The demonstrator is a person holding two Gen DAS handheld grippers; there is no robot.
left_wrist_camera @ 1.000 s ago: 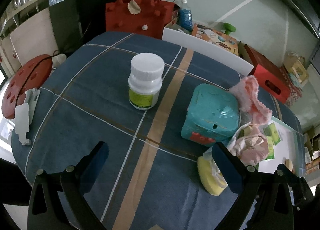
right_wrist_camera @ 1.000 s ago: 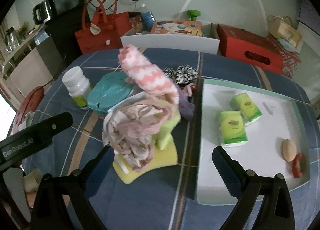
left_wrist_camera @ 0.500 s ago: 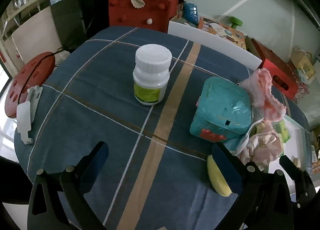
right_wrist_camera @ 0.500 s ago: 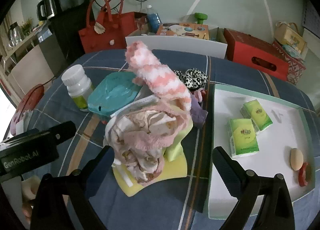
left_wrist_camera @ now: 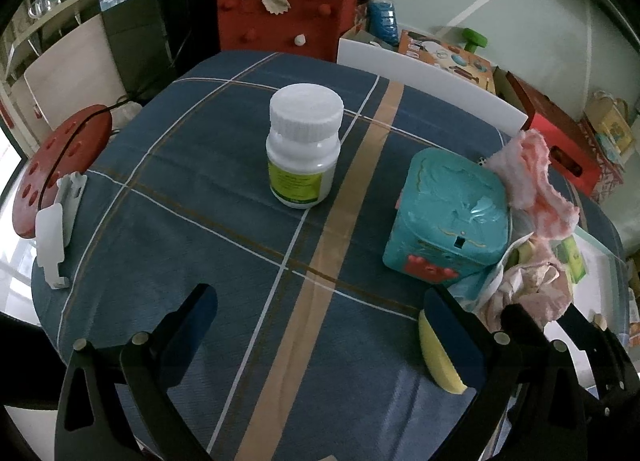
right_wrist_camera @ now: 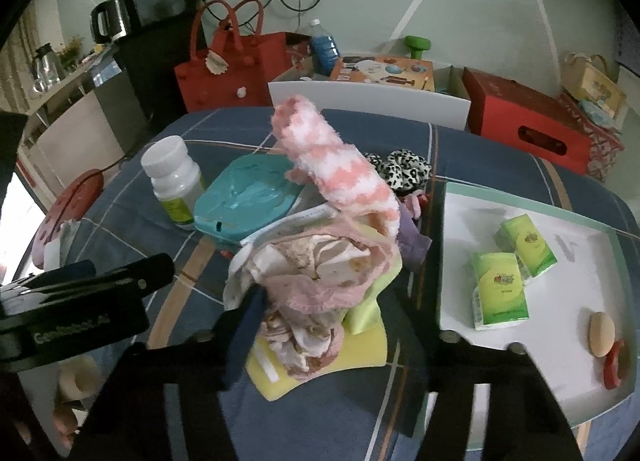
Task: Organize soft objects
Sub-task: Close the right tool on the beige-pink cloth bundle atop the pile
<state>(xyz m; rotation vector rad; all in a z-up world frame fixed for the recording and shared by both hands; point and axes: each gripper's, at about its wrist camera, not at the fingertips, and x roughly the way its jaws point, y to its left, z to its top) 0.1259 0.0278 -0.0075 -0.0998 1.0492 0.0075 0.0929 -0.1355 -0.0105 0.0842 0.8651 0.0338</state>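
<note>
A heap of soft things (right_wrist_camera: 320,273) lies mid-table: a pink-and-white fuzzy sock (right_wrist_camera: 340,169) on top, pink cloths, a yellow sponge (right_wrist_camera: 320,369) beneath; it also shows in the left wrist view (left_wrist_camera: 532,289). A leopard scrunchie (right_wrist_camera: 404,169) lies behind. My right gripper (right_wrist_camera: 324,325) has narrowed around the lower pink cloths; whether it grips them is unclear. My left gripper (left_wrist_camera: 320,325) is open and empty over bare cloth, left of the heap.
A teal tin (left_wrist_camera: 448,213) and a white pill bottle (left_wrist_camera: 304,149) stand on the blue checked tablecloth (left_wrist_camera: 200,221). A white tray (right_wrist_camera: 572,385) at right holds two green tissue packs (right_wrist_camera: 504,285), a pebble and a red ring. Red bag (left_wrist_camera: 284,21) behind.
My right gripper has pushed forward into the heap and its jaws have narrowed around the pink cloths. My left gripper has shifted slightly; the bottle and tin look nearer.
</note>
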